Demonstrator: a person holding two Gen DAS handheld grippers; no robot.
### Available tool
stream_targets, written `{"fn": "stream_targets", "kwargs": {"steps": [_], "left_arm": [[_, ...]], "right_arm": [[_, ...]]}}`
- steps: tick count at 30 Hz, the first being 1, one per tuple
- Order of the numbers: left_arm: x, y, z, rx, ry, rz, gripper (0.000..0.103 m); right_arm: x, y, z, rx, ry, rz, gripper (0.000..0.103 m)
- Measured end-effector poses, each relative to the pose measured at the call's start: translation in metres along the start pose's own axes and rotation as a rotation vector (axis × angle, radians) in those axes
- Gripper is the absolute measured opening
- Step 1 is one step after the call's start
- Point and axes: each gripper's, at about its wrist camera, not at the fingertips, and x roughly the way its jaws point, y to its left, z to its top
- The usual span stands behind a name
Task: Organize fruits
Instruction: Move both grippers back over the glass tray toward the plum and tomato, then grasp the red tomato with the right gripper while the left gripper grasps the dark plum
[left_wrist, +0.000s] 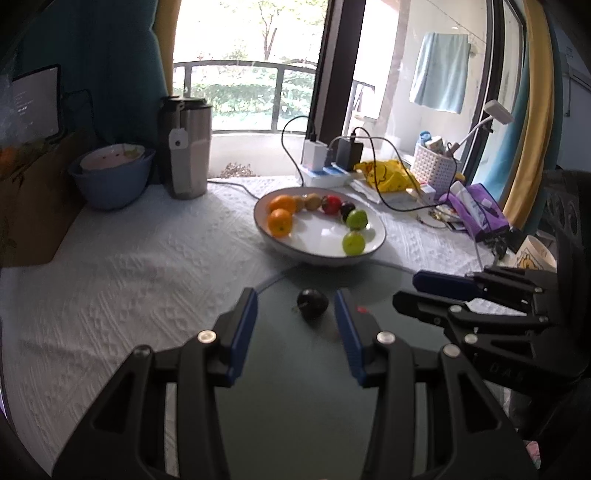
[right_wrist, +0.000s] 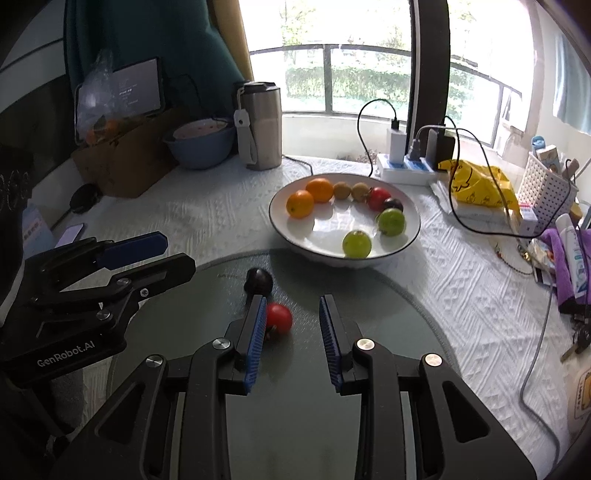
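Observation:
A white bowl (left_wrist: 376, 236) (right_wrist: 412, 236) holds two oranges, two kiwis, a red fruit, a dark plum and two green fruits. A loose dark plum (left_wrist: 312, 303) (right_wrist: 258, 281) lies on a round glass mat (left_wrist: 295, 406) (right_wrist: 369, 288). My left gripper (left_wrist: 295, 306) is open, its fingers either side of this plum. A loose red tomato (right_wrist: 279, 318) lies on the mat. My right gripper (right_wrist: 293, 314) is open, its left finger touching the tomato. Each gripper shows in the other's view, the right one (left_wrist: 406, 288) and the left one (right_wrist: 181, 254).
A steel flask (left_wrist: 188, 147), a blue bowl (left_wrist: 110, 184) and a cardboard box (right_wrist: 125, 162) stand at the back left. A power strip with chargers (left_wrist: 328, 173), a yellow bag (right_wrist: 480, 184), a white basket (right_wrist: 546, 192) and purple cloth (left_wrist: 480, 210) crowd the right.

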Motion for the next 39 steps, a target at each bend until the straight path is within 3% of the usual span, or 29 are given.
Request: {"fn": "stream_targets", "kwargs": {"steps": [4,6,8,15,23,26,29,39], "left_arm": [[0.001,0.003,-0.012,0.000,0.014,0.012,0.045],[0.002,0.005,-0.018,0.001,0.024,0.021,0.045],[0.003,0.008,-0.022,0.001,0.036,0.028,0.045],[0.012,0.021,-0.032,-0.026,0.075,0.057,0.045],[0.025,0.027,-0.029,-0.059,0.114,0.015,0.045],[0.030,0.022,-0.025,-0.035,0.118,0.018,0.046],[0.036,0.016,-0.019,-0.013,0.122,0.014,0.046],[0.063,0.003,-0.005,0.041,0.159,0.025,0.046]], "right_arm": [[0.006,0.006,-0.007,-0.006,0.020,0.007,0.034],[0.009,0.008,-0.009,-0.004,0.027,0.016,0.047],[0.012,0.009,-0.012,0.001,0.032,0.023,0.053],[0.028,0.006,-0.015,0.010,0.065,0.016,0.053],[0.045,0.004,-0.010,0.008,0.089,0.037,0.053],[0.050,0.005,-0.009,-0.006,0.103,0.053,0.053],[0.052,0.006,-0.009,-0.031,0.111,0.066,0.030],[0.040,-0.014,-0.005,-0.014,0.084,0.050,0.030]]}}
